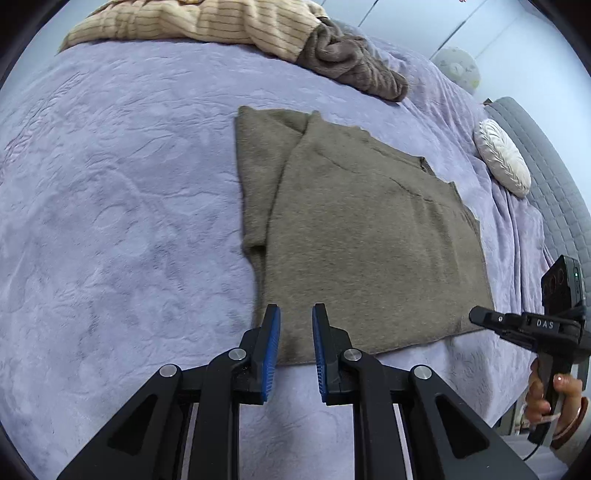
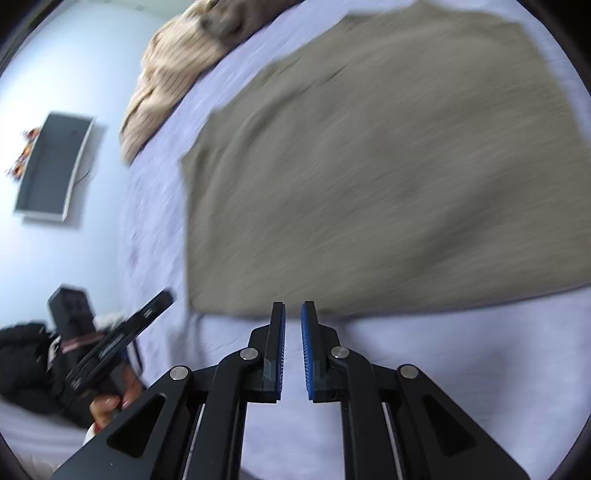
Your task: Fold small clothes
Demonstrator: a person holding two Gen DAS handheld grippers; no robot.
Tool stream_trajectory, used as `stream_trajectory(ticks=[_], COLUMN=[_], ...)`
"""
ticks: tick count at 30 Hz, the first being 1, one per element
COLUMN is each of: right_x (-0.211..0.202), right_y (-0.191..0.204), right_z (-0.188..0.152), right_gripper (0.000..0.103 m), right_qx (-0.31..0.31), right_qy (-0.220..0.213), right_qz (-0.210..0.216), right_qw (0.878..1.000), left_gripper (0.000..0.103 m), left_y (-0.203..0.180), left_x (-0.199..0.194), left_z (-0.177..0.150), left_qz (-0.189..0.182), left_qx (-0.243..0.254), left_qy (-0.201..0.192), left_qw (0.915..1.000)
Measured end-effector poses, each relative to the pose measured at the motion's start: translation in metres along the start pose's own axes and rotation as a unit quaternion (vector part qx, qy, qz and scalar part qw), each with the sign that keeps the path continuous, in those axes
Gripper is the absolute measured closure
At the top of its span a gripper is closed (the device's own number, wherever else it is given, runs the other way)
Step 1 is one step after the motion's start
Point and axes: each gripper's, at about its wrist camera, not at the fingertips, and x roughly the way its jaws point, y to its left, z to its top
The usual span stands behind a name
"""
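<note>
An olive-brown knit sweater [image 1: 369, 240] lies flat on the lilac bedspread [image 1: 110, 184], with its sides folded in to form a rough rectangle. My left gripper [image 1: 295, 310] hovers over the sweater's near left corner, blue pads almost together with nothing between them. My right gripper [image 1: 480, 316] hangs just off the near right corner, held by a hand [image 1: 554, 395]. In the blurred right wrist view, the right gripper [image 2: 293, 306] sits above the sweater's [image 2: 388, 166] near hem, jaws nearly touching and empty. The left gripper [image 2: 166, 295] shows at the left.
A beige striped garment [image 1: 203, 22] and a brown knit one [image 1: 351, 62] are heaped at the bed's far edge. A white round cushion [image 1: 502, 158] lies by the grey padded headboard [image 1: 554, 184]. A dark screen [image 2: 51, 166] hangs on the wall. A black jacket [image 2: 22, 362] lies at the left.
</note>
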Motion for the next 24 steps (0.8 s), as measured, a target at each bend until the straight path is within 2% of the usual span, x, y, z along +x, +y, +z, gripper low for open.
stream_trajectory(ticks=[2, 4, 7, 8, 10, 14, 16, 17, 18, 21, 24], right_x=[-0.020, -0.042, -0.067, -0.072, -0.076, -0.069, -0.064, -0.061, -0.054, -0.054, -0.058], right_y=[-0.024, -0.049, -0.080, -0.088, -0.114, -0.127, -0.120, -0.127, -0.137, -0.151, -0.144], right_z=[0.011, 0.019, 0.027, 0.027, 0.030, 0.036, 0.038, 0.033, 0.036, 0.033, 0.028], right_gripper=[0.091, 0.091, 0.079, 0.075, 0.075, 0.075, 0.092, 0.093, 0.093, 0.091, 0.086], right_qx=[0.017, 0.034, 0.045, 0.049, 0.055, 0.035, 0.018, 0.015, 0.022, 0.047, 0.022], right_qy=[-0.026, -0.055, -0.088, -0.093, -0.083, -0.053, -0.039, -0.028, -0.018, -0.021, -0.021], right_qz=[-0.041, -0.113, -0.195, -0.203, -0.206, -0.192, -0.209, -0.225, -0.228, -0.198, -0.216], right_qw=[0.999, 0.991, 0.976, 0.973, 0.974, 0.979, 0.977, 0.974, 0.973, 0.979, 0.976], left_gripper=[0.085, 0.085, 0.085, 0.085, 0.085, 0.085, 0.085, 0.085, 0.085, 0.085, 0.085], left_y=[-0.012, -0.018, -0.014, -0.015, -0.015, -0.021, -0.022, -0.022, -0.022, -0.020, -0.014], left_x=[0.010, 0.022, 0.043, 0.047, 0.047, 0.047, 0.051, 0.052, 0.053, 0.052, 0.045], left_z=[0.002, 0.003, -0.001, -0.003, -0.005, -0.007, -0.008, -0.009, -0.009, -0.008, -0.007], left_qz=[-0.002, 0.001, 0.015, 0.015, 0.017, 0.032, 0.038, 0.043, 0.044, 0.041, 0.042], left_qx=[0.010, 0.013, 0.005, 0.002, 0.002, 0.015, 0.018, 0.020, 0.022, 0.017, 0.013], left_qy=[0.005, 0.013, 0.037, 0.039, 0.037, 0.041, 0.042, 0.042, 0.043, 0.046, 0.052], left_qw=[0.9999, 0.9998, 0.9992, 0.9991, 0.9992, 0.9985, 0.9982, 0.9980, 0.9979, 0.9980, 0.9977])
